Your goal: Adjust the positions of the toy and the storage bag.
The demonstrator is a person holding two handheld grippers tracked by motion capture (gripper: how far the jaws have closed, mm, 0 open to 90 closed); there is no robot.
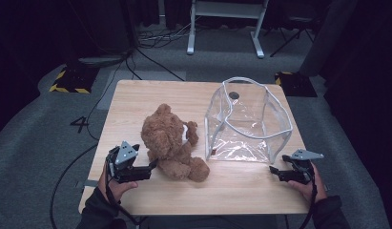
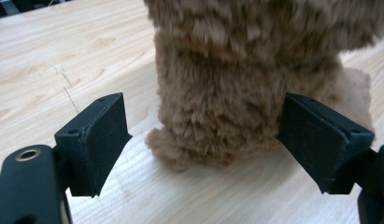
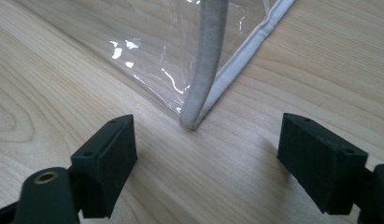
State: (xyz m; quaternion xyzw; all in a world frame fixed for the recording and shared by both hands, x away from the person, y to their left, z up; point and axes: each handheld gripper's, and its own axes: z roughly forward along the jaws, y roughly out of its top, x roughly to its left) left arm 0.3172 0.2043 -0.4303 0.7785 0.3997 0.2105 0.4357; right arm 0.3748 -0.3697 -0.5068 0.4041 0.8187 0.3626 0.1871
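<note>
A brown teddy bear (image 1: 170, 142) sits on the wooden table (image 1: 136, 102), left of centre. My left gripper (image 1: 150, 168) is open at the bear's lower left side. In the left gripper view the bear's furry body (image 2: 227, 88) stands just beyond and between the two wide-apart jaws. A clear plastic bag with grey piping (image 1: 248, 121) stands open on the right half of the table. My right gripper (image 1: 275, 172) is open near the bag's front right corner. In the right gripper view that bag corner (image 3: 199, 112) lies just ahead of the jaws, not between them.
Bare wood runs along the table's near edge (image 1: 232, 195) between the two hands. Beyond the table lie grey carpet, black cables (image 1: 150, 62), a white desk frame (image 1: 224, 28) and yellow-black striped floor plates (image 1: 69, 78).
</note>
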